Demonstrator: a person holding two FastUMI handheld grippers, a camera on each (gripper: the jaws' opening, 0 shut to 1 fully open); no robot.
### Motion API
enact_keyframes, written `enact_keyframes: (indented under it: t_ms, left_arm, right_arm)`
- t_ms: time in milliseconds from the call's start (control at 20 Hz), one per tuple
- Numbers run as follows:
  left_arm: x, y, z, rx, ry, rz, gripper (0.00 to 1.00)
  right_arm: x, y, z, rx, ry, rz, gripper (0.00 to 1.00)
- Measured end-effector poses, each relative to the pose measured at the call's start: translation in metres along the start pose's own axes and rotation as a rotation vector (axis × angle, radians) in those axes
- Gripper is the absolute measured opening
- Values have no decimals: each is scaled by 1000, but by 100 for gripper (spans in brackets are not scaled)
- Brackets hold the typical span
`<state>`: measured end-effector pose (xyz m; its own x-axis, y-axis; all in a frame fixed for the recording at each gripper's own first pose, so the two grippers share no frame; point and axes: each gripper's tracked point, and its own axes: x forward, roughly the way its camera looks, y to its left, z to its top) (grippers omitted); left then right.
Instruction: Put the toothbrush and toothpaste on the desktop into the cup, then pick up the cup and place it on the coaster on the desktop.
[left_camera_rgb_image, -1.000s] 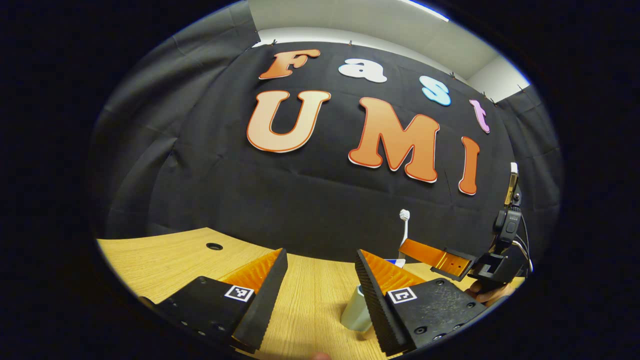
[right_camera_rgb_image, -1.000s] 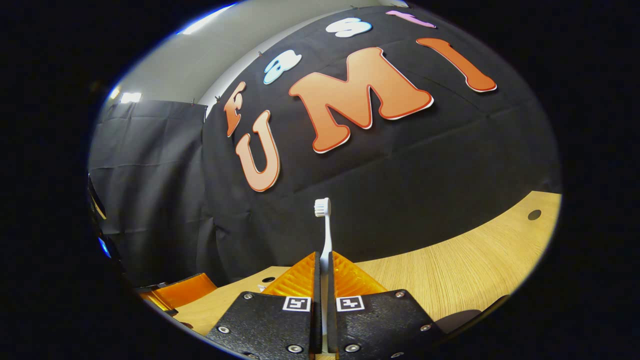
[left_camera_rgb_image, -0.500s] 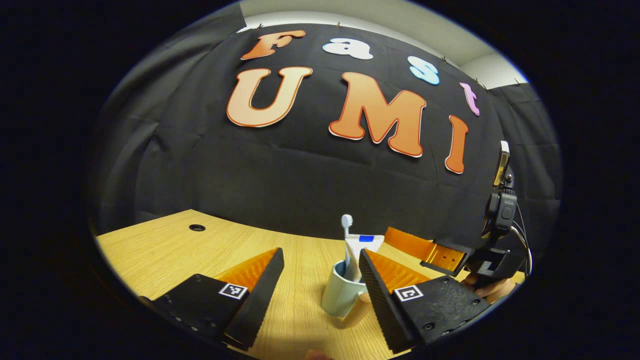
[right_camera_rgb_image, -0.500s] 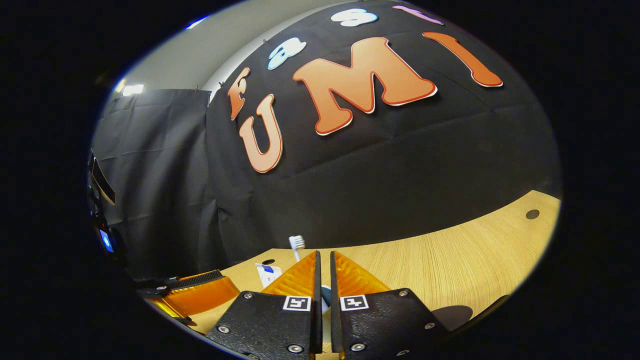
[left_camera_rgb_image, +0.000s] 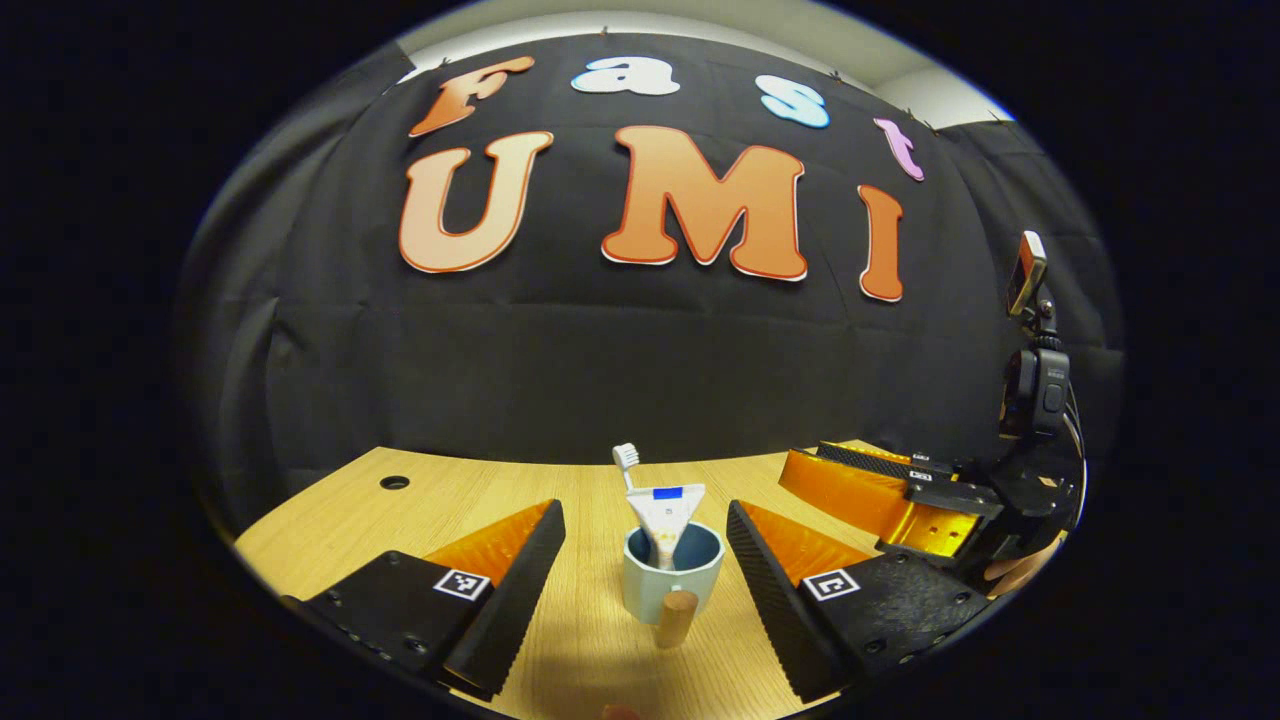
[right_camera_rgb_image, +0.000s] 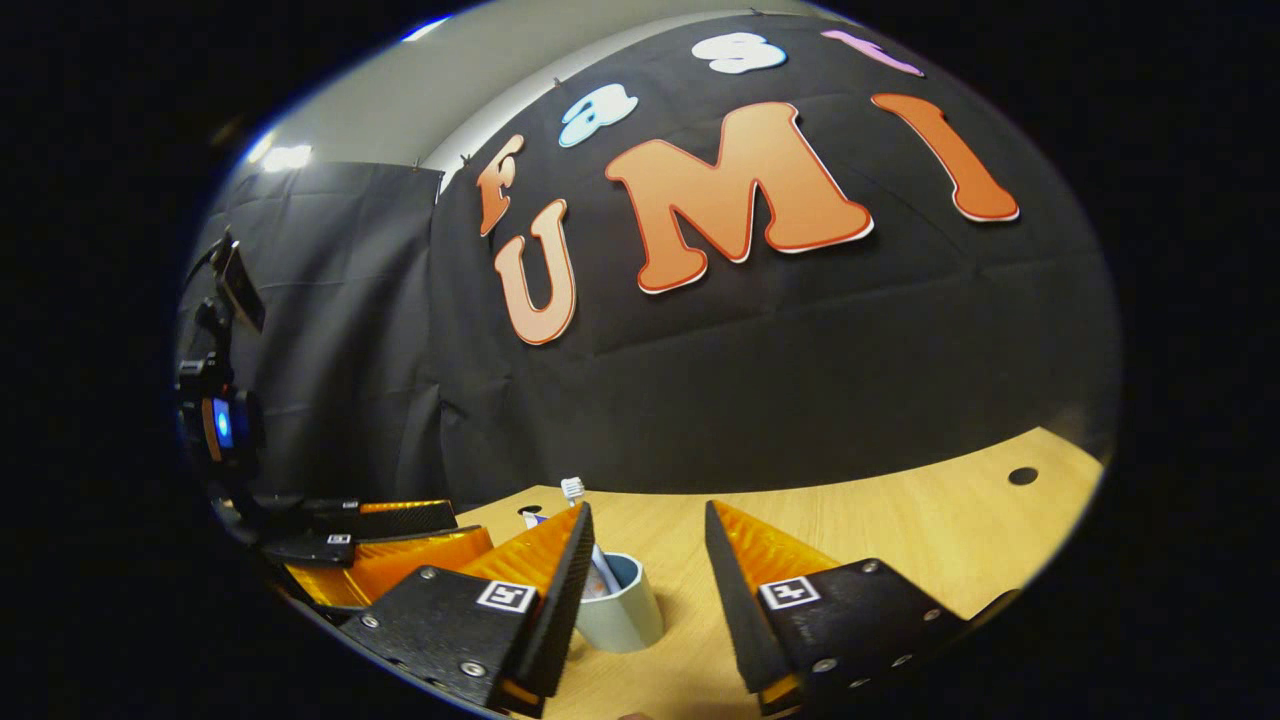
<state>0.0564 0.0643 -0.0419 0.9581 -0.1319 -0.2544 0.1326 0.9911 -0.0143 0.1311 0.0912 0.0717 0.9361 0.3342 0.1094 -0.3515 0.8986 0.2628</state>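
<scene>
A pale blue cup (left_camera_rgb_image: 672, 585) with a wooden handle (left_camera_rgb_image: 677, 618) stands upright on the wooden desktop (left_camera_rgb_image: 470, 490). A white toothbrush (left_camera_rgb_image: 626, 458) and a white toothpaste tube (left_camera_rgb_image: 666, 512) stick up out of it. My left gripper (left_camera_rgb_image: 645, 512) is open, and the cup sits centred a little beyond its fingers, untouched. In the right gripper view the cup (right_camera_rgb_image: 622, 612) stands just past the left finger of my open right gripper (right_camera_rgb_image: 647, 512), with the toothbrush (right_camera_rgb_image: 572, 488) head above that fingertip. Nothing is held by either gripper.
The right gripper (left_camera_rgb_image: 880, 490) and the hand holding it are at the right of the left gripper view; the left gripper (right_camera_rgb_image: 380, 535) shows at the left of the right gripper view. Cable holes (left_camera_rgb_image: 394, 482) (right_camera_rgb_image: 1022, 476) mark the desktop. The black cloth wall rises behind.
My right gripper lowered the toothbrush into the cup, let go, opened wide and drew back. The left gripper view swung so the cup now lies centred between its fingers.
</scene>
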Motion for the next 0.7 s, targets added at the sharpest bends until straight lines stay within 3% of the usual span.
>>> enact_keyframes:
  t_ms: [50, 200, 450, 700]
  left_arm:
    - [2, -4, 2, 1, 24, -16, 97]
    - [13, -4, 0, 10, 142, -30, 97]
    - [28, -7, -37, 53, 397, -61, 98]
    - [33, -15, -68, 89, 632, -115, 98]
  right_arm:
    - [-6, -2, 5, -13, -5, -5, 77]
    - [-24, -12, 18, -50, -24, -23, 87]
    - [-64, -40, 15, -56, -4, -60, 93]
    - [-101, -66, 8, -94, 30, -94, 94]
